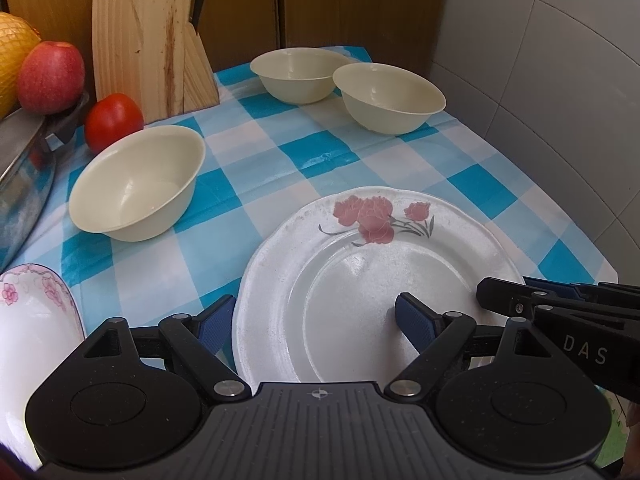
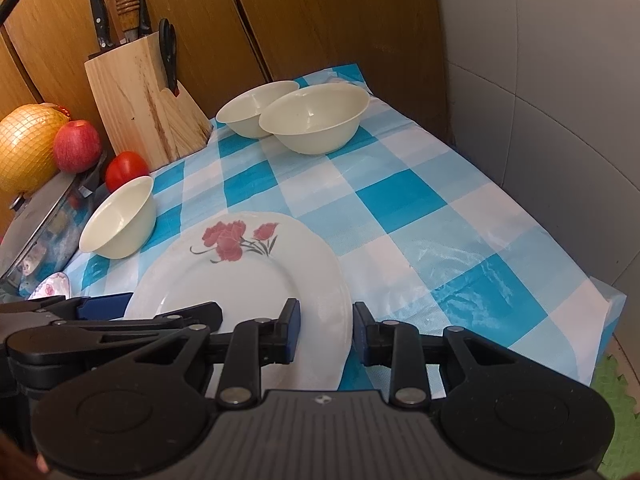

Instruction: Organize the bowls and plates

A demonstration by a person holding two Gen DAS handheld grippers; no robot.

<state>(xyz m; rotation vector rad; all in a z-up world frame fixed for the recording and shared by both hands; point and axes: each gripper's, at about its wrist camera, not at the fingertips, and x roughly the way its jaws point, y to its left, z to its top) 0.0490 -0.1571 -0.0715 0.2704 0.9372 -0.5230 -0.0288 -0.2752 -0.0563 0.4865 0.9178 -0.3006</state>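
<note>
A white plate with red flowers [image 1: 360, 272] [image 2: 240, 276] lies at the near edge of the checked cloth. My left gripper [image 1: 316, 320] is open, its fingers straddling the plate's near left rim. My right gripper [image 2: 326, 328] is open, its fingers either side of the plate's right rim; it shows at the right in the left wrist view [image 1: 560, 312]. Three cream bowls stand apart: one at the left [image 1: 138, 184] [image 2: 120, 220], two at the back [image 1: 296, 74] [image 1: 388, 96] [image 2: 316, 116]. A second flowered plate [image 1: 32, 320] lies at the near left.
A wooden knife block [image 2: 144, 100] stands at the back left. A tomato [image 1: 114, 120], an apple [image 1: 50, 76] and a netted yellow fruit [image 2: 24, 144] sit by a steel pot [image 2: 36, 232] at the left. A tiled wall [image 2: 540, 120] bounds the right.
</note>
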